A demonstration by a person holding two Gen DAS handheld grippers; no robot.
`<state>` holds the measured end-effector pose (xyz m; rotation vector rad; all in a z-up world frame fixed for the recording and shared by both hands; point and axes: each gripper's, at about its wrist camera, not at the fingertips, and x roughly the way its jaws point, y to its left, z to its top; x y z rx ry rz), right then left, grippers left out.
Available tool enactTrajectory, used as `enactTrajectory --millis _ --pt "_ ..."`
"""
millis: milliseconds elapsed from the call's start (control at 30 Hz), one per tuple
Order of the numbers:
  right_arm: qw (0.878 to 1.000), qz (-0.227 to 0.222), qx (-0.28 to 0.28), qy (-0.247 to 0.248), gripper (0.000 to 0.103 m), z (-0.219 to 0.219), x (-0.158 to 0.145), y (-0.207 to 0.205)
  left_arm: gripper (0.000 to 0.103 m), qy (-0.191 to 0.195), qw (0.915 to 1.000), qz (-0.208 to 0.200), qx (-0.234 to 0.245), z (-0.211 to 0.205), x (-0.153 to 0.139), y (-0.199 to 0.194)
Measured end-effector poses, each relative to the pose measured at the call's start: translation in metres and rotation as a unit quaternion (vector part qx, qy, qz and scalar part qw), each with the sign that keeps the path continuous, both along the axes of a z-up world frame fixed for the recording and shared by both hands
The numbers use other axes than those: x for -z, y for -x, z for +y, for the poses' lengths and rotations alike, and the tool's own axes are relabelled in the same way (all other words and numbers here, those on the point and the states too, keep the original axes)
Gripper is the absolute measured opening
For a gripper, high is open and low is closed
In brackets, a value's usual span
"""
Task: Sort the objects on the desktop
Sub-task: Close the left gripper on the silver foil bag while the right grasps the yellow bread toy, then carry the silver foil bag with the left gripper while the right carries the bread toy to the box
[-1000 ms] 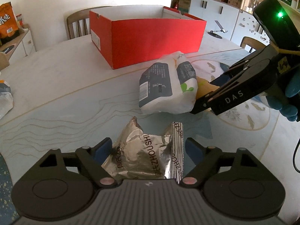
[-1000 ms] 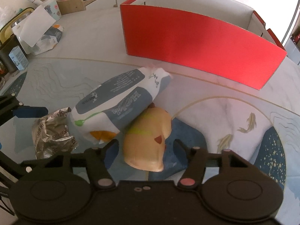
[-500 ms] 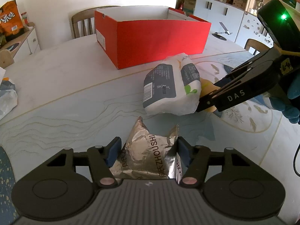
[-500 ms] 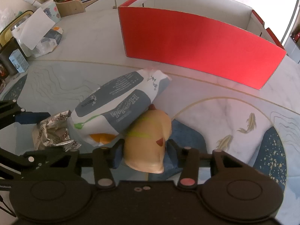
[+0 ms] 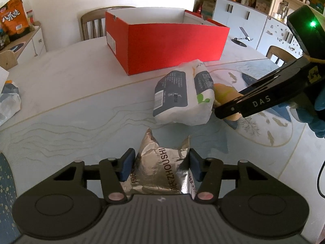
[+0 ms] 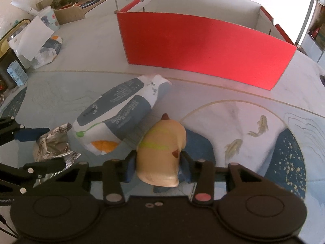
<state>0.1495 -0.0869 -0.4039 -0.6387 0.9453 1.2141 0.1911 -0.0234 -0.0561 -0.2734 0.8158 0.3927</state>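
Marble-print table point(image 5: 61, 105) carries red box point(image 5: 172, 46), tissue pack point(image 5: 180, 95), foil packet point(image 5: 162, 168), tan toy point(image 6: 162, 150), white bag point(image 5: 8, 105) at edge.

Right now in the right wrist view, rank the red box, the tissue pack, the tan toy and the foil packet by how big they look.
1. red box
2. tissue pack
3. tan toy, though nearness to the camera enlarges it
4. foil packet, partly hidden

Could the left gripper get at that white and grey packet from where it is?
Probably not yet: the left gripper is closing around the silver foil bag. The white and grey packet lies just beyond, nothing between.
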Motion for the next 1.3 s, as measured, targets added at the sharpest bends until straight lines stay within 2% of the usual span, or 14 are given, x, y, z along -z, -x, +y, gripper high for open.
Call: enactTrajectory --millis 533,1300 --pt "1.000 -0.002 0.015 -0.016 0.043 -0.021 -0.013 -0.007 0.053 0.010 0.9995 -0.015 -0.026 -0.010 -0.011 0.010" --pt "0.999 -0.001 0.013 -0.049 0.043 -0.046 -0.058 -0.017 0.053 0.008 0.9974 -0.052 -0.049 -0.025 -0.057 0.005"
